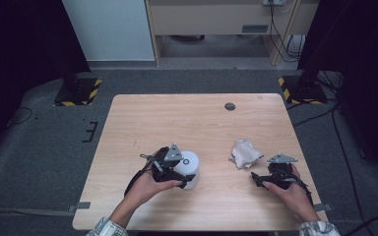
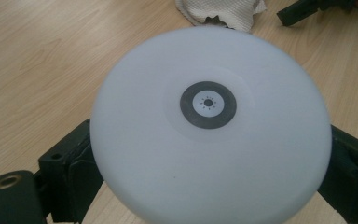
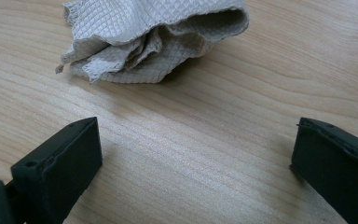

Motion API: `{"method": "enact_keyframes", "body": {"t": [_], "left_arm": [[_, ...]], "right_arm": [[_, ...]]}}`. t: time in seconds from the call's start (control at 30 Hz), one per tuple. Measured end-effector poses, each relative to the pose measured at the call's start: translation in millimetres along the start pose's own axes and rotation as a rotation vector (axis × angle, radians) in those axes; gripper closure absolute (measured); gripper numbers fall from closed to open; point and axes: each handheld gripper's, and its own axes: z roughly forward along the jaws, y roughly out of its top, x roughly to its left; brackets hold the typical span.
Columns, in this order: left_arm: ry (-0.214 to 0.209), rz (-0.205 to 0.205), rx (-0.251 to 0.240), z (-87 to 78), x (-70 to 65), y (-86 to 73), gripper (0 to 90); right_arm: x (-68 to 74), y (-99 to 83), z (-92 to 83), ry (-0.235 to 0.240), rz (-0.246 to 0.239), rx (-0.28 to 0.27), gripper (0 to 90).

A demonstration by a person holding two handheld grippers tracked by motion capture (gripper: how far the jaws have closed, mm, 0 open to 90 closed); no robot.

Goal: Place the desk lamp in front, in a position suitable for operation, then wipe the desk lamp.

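Left gripper (image 1: 184, 178): jaws set on either side of the white cylindrical container (image 1: 189, 168), pressed against its wall and grasping it; in the left gripper view, black jaws emerging from beneath the left and right edges of the round white top (image 2: 209, 140), marked at its centre by a dark ring (image 2: 208, 104) around a small dotted disc. Container upright on the wooden table (image 1: 177, 118), near the front edge, left of centre, gripper body and grey three-cornered plate (image 1: 174, 153) lying against its left flank. Left hand (image 1: 145, 188) wrapped around the gripper from below, plaid sleeve (image 1: 106, 229) at the bottom edge.

Right gripper (image 3: 193, 154): jaws spread wide apart, released, bare wood between them, tips low over the tabletop. Crumpled off-white cloth (image 3: 154, 37) with a diamond weave just beyond the jaw tips, lying on the table, apart from both jaws. In the high view, same cloth (image 1: 245, 153) right of centre, near the right gripper (image 1: 257, 180) and well apart from the container. Right hand (image 1: 290, 191) closed around the gripper body near the front right corner of the table.

Further out: small dark round mark (image 1: 230, 106) near the far edge of the table; grey carpeted floor (image 1: 39, 147) around; yellow-and-black striped stand bases (image 1: 78, 91) at the far left and far right
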Motion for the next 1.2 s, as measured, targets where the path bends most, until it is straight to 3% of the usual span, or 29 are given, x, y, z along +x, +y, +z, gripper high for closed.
{"method": "enact_keyframes", "body": {"t": [0.3,0.43,0.67,0.83,0.97,1.2], "left_arm": [[-0.019,0.02,0.008,4.1,-9.9,4.7,7.5],[-0.03,0.027,0.004,6.1,-13.2,5.6,7.5],[-0.036,0.035,0.006,7.6,-16.2,7.2,7.5],[-0.048,0.038,0.008,11.4,-19.1,10.8,7.5],[-0.062,0.059,0.016,16.5,-22.4,16.3,7.5],[-0.083,0.076,0.02,18.0,-29.8,18.1,7.5]], "right_arm": [[-9.1,7.0,-7.3,0.003,-0.012,0.063,13.8],[-19.3,12.1,-21.0,-0.027,0.008,0.006,17.8],[-14.6,24.6,-31.5,-0.06,-0.008,-0.05,29.4],[-10.5,38.3,-36.4,-0.051,-0.009,-0.115,38.8],[-6.4,40.7,-36.2,-0.037,-0.021,-0.111,41.5],[-4.4,50.1,-33.6,-0.014,-0.026,-0.133,39.3]]}}
